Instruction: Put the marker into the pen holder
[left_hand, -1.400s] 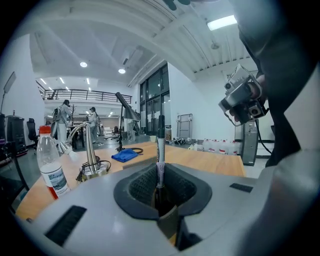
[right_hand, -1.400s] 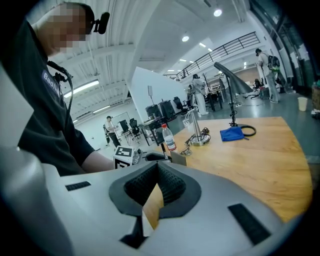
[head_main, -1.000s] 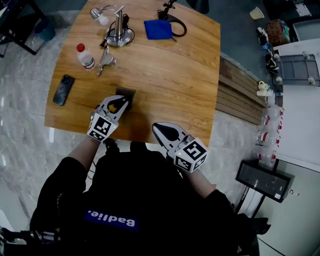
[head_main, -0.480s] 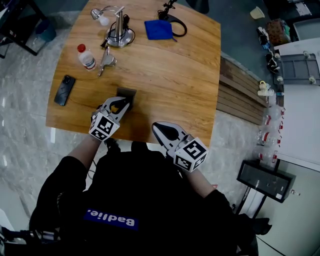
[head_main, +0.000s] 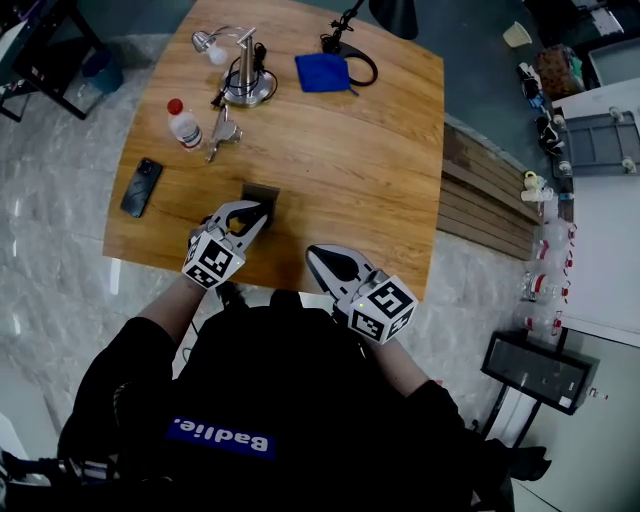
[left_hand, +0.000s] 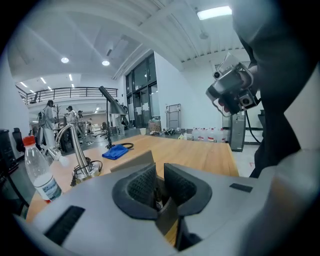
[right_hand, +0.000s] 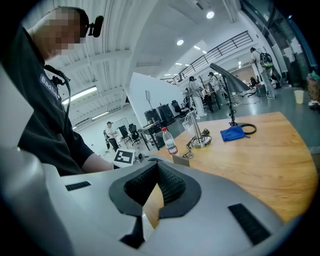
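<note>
The pen holder, a small dark square box, stands on the wooden table near its front edge. My left gripper points at it from just in front, jaws nearly together on a thin dark thing, probably the marker, which is mostly hidden between the pads. In the left gripper view the pen holder rises right behind the left gripper. My right gripper hovers at the table's front edge, to the right of the holder. It is shut with nothing in it. The right gripper view shows the right gripper with pads touching.
A water bottle, a phone and a metal clip lie at the left. A desk lamp's base, a blue cloth and a black cable sit at the far side. The table's right edge drops to the floor.
The head view has shifted a little, so everything sits slightly lower and to the right. Both grippers keep much the same places relative to the pen holder.
</note>
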